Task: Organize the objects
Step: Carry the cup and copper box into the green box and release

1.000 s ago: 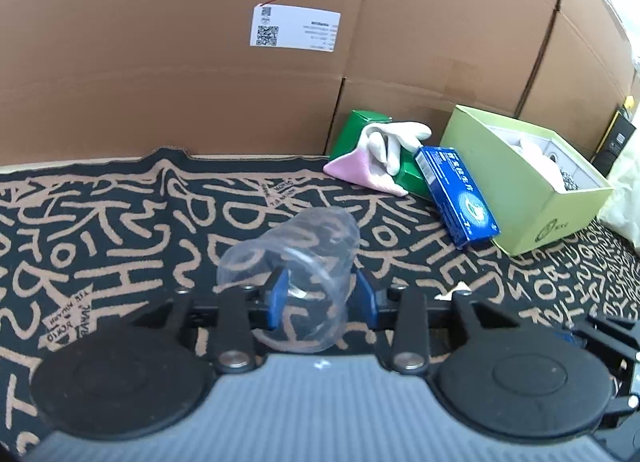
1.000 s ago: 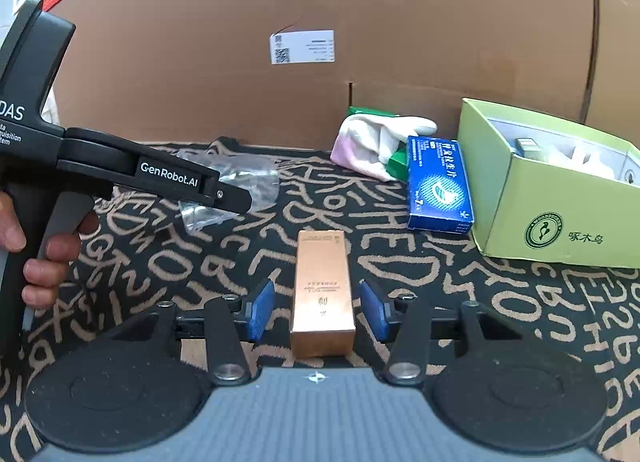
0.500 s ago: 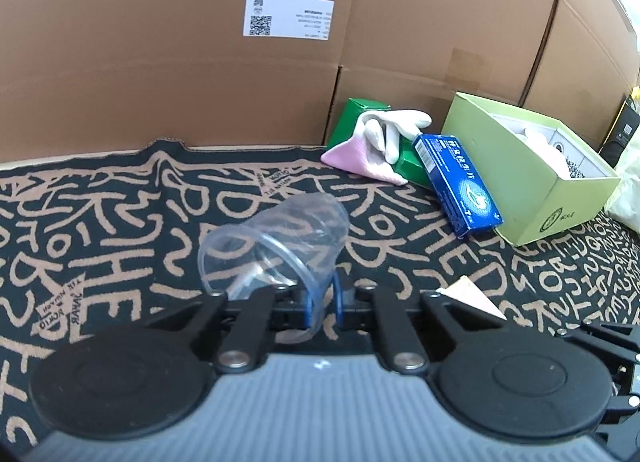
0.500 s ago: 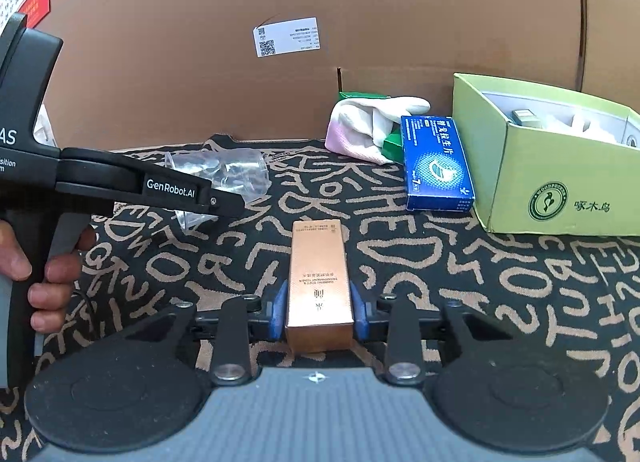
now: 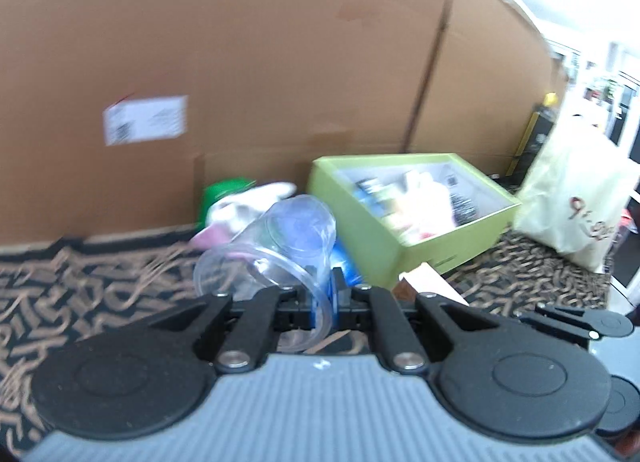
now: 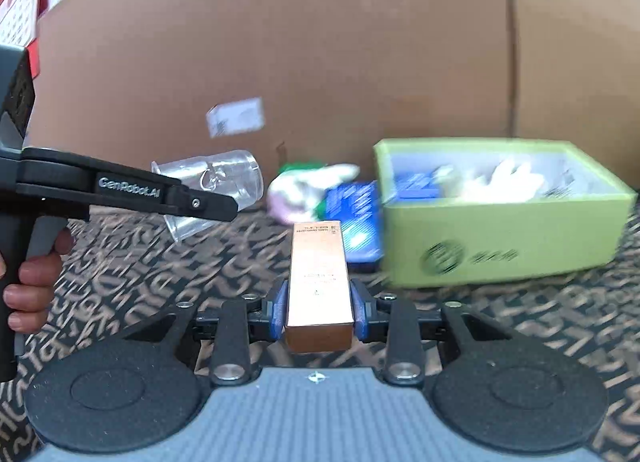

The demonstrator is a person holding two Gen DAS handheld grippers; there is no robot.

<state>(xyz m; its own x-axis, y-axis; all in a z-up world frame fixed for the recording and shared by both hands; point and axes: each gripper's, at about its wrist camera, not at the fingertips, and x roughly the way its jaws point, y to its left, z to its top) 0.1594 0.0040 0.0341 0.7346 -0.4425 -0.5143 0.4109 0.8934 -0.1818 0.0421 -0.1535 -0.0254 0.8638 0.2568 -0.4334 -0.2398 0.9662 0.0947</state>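
Change: both tools have come up off the patterned cloth (image 6: 208, 262) since a second ago; the cup and the little box, then lying on it, now ride in the air.
Plastic cup: clear plastic cup (image 5: 280, 246) lies on its side, its rim wall pinched between the blue pads, mouth toward the camera and base toward the cardboard.
Left gripper: left gripper (image 5: 325, 294) has its jaws squeezed almost together, nipping the cup's thin wall.
Copper box: narrow copper box (image 6: 319, 282) points away along the fingers, clear of the cloth.
Right gripper: right gripper (image 6: 319, 312) is narrowed onto the copper box, a blue pad pressed on each long side.
Hand: a hand (image 6: 30, 282) grips the left tool's handle at the left edge of the right view.
Green box: open green box (image 6: 500, 229) stands on the cloth ahead and to the right, holding blurred items.
Nearby: blue packet (image 6: 358, 221) leans just beside the green box; a white glove (image 6: 308, 189) lies behind it.
Backdrop: cardboard wall (image 5: 280, 61) with a white label (image 5: 145, 125).
Far right: pale bag (image 5: 576, 197) past the green box.
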